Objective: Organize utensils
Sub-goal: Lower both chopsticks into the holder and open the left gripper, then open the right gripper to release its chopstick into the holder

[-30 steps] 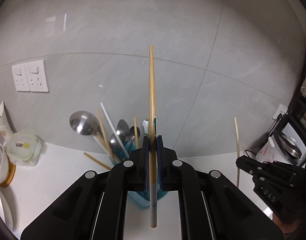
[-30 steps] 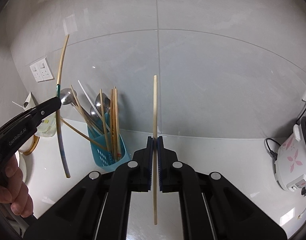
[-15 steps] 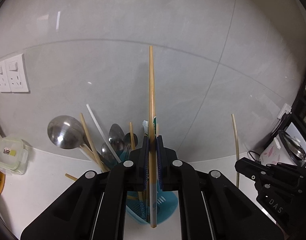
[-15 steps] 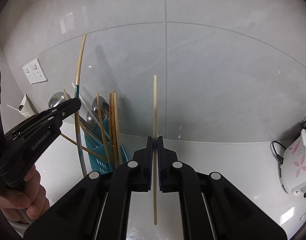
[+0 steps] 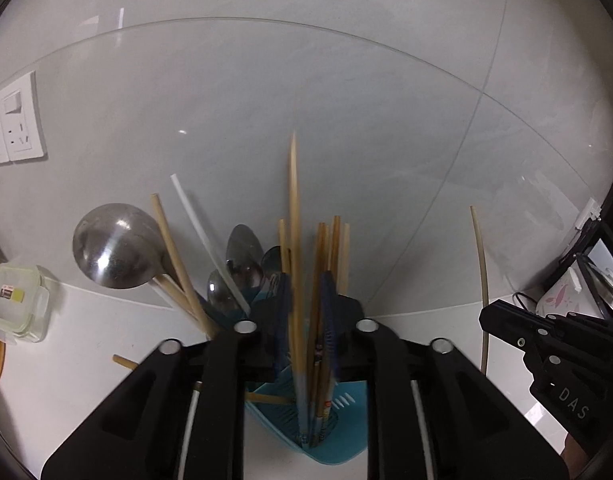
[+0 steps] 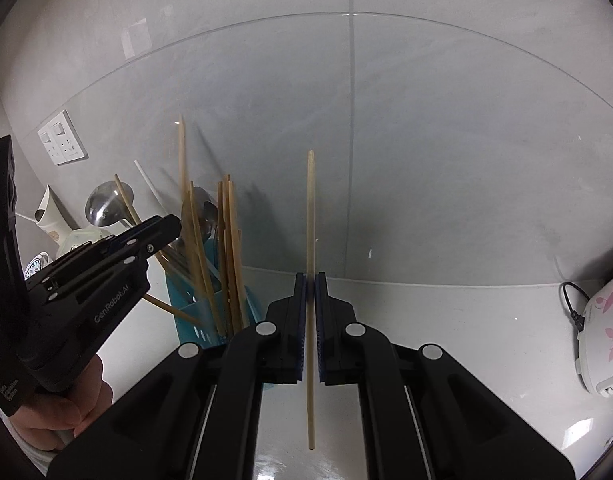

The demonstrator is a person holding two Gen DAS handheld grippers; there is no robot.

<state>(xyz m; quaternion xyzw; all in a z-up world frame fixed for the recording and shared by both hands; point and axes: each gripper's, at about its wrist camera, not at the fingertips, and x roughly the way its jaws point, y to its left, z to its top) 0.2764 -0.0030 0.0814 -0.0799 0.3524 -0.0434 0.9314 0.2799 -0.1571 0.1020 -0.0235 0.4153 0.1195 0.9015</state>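
Note:
A teal utensil holder (image 5: 338, 432) stands on the white counter, also in the right wrist view (image 6: 186, 316), holding chopsticks, spoons and a steel ladle (image 5: 114, 246). My left gripper (image 5: 304, 296) is open right above the holder. A blurred wooden chopstick (image 5: 294, 248) drops between its fingers into the holder, also seen in the right wrist view (image 6: 184, 200). My right gripper (image 6: 310, 292) is shut on a pale chopstick (image 6: 310, 216), held upright to the right of the holder. It shows in the left wrist view (image 5: 482, 272).
A white rice cooker (image 6: 602, 332) stands at the right by the wall. A plastic food box (image 5: 14, 308) and wall sockets (image 5: 14, 120) are at the left. A loose chopstick (image 5: 124, 362) pokes out by the holder. The tiled wall is close behind.
My left gripper moved over the holder, opened and let go of its chopstick, which has slid down into the holder. The right gripper still holds its chopstick.

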